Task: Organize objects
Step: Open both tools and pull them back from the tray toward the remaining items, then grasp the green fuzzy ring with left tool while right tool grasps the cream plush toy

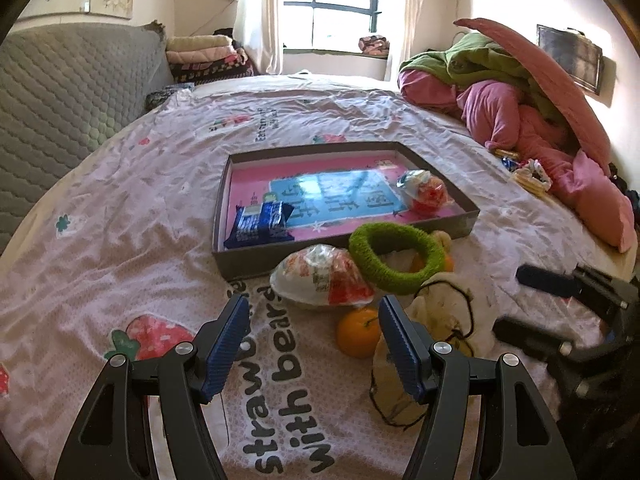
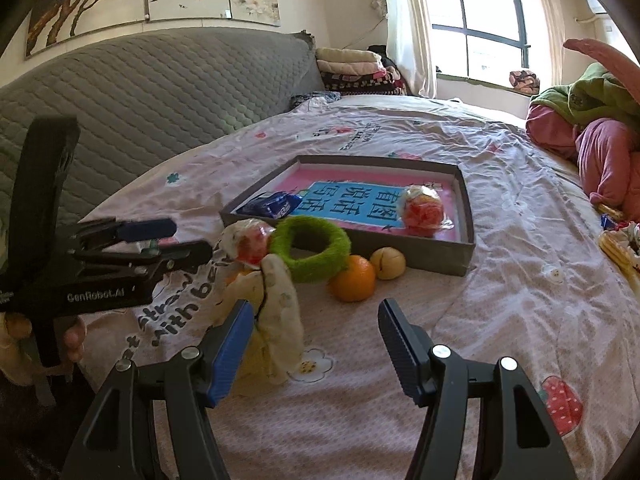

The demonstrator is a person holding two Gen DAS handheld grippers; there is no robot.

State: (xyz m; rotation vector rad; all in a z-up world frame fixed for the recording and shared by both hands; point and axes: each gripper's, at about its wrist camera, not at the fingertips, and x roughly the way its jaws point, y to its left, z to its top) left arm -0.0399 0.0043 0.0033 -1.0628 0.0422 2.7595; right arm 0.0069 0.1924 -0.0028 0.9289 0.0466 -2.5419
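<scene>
A shallow grey box point(image 1: 256, 262) point(image 2: 466, 196) with a pink and blue floor lies on the bed. It holds a blue snack pack point(image 1: 260, 222) point(image 2: 274, 204) and a wrapped red-and-white snack point(image 1: 424, 192) point(image 2: 424, 210). In front of the box lie another wrapped snack point(image 1: 320, 276) point(image 2: 246, 242), a green fuzzy ring point(image 1: 396, 256) point(image 2: 310, 252), two oranges point(image 1: 356, 332) point(image 2: 354, 278), a yellow fruit point(image 2: 387, 264) and a cream cloth pouch point(image 1: 444, 308) point(image 2: 276, 308). My left gripper point(image 1: 312, 342) point(image 2: 184, 240) is open and empty, just short of the snack. My right gripper point(image 2: 316, 344) point(image 1: 516, 300) is open and empty beside the pouch.
A grey quilted headboard point(image 1: 60, 104) point(image 2: 160, 88) stands at the left. Pink and green bedding point(image 1: 520, 92) is piled at the right, with small packets point(image 1: 524, 174) point(image 2: 620, 240) beside it. Folded blankets point(image 1: 204, 56) lie by the window. The sheet point(image 1: 120, 200) is wrinkled.
</scene>
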